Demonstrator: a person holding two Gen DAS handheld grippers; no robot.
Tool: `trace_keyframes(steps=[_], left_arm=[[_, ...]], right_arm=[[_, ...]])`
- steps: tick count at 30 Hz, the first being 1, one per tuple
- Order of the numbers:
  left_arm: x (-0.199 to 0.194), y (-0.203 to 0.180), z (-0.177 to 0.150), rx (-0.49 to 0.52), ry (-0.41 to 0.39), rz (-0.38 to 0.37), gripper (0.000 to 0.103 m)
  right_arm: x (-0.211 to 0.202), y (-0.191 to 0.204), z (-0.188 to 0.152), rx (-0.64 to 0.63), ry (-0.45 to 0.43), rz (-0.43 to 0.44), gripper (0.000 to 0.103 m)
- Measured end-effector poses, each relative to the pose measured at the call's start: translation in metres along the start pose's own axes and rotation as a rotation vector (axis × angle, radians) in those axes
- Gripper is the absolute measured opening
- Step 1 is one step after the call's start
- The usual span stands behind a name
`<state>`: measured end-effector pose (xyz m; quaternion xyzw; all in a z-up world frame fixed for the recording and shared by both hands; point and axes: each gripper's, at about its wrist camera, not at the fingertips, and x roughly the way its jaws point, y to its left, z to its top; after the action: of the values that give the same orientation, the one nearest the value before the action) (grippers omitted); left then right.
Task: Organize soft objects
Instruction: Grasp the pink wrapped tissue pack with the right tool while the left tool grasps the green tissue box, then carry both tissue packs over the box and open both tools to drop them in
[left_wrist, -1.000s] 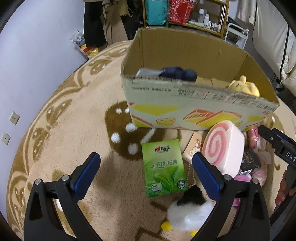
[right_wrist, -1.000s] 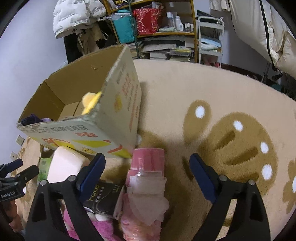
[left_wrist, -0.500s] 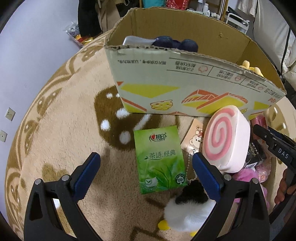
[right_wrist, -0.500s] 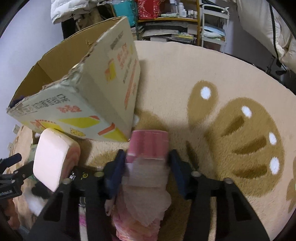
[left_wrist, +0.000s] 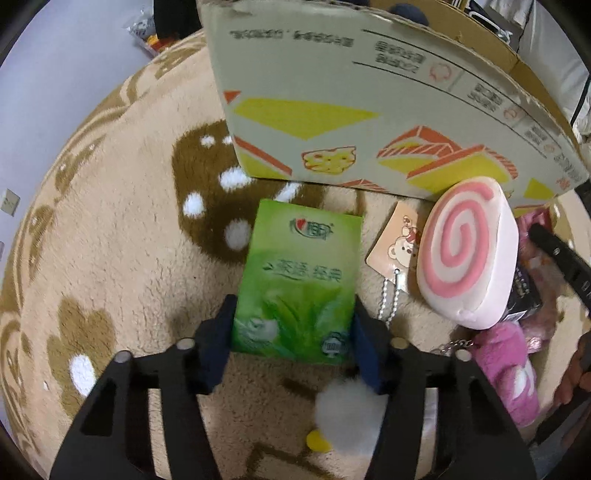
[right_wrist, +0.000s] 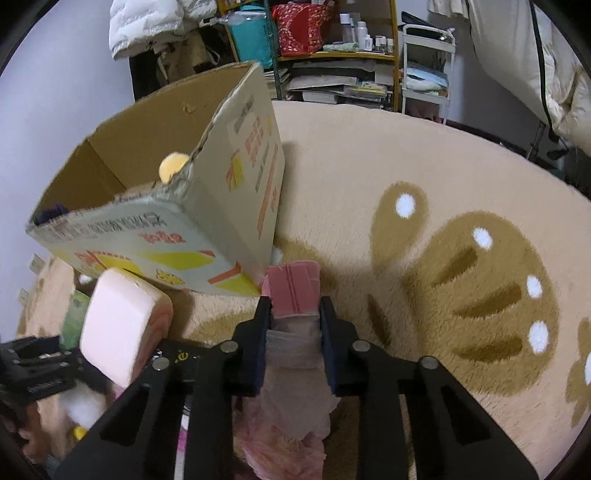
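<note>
Green and glossy, the tissue pack (left_wrist: 295, 284) lay on the rug in front of the cardboard box (left_wrist: 369, 110); the left gripper (left_wrist: 291, 336), wide a second earlier, was closing with its pads at the pack's sides. The right gripper (right_wrist: 293, 332) had narrowed onto the pink bundle (right_wrist: 293, 295) at the box's corner — both pickups looked ready to lift.

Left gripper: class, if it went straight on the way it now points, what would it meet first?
The green tissue pack, already between the closing left gripper; under it probably the beige rug, though depth is unclear.
</note>
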<state>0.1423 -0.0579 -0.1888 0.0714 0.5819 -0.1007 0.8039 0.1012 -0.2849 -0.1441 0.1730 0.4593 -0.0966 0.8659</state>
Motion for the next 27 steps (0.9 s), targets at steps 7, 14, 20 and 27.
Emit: trace_keyframes(steps=[7, 14, 20, 27], left_arm=[[-0.012, -0.003, -0.002, 0.002, -0.046, 0.028, 0.053], [-0.041, -0.001, -0.008, -0.034, -0.117, 0.063, 0.052], [-0.079, 0.003, -0.019, -0.045, -0.223, 0.102, 0.052], [-0.119, 0.004, -0.024, -0.046, -0.328, 0.103, 0.052]], right_arm=[[-0.015, -0.004, 0.002, 0.012, -0.043, 0.020, 0.018], [-0.044, -0.003, 0.000, 0.004, -0.118, 0.041, 0.018], [-0.077, 0.008, 0.005, -0.028, -0.202, 0.041, 0.018], [-0.113, 0.022, 0.011, -0.071, -0.295, 0.035, 0.018]])
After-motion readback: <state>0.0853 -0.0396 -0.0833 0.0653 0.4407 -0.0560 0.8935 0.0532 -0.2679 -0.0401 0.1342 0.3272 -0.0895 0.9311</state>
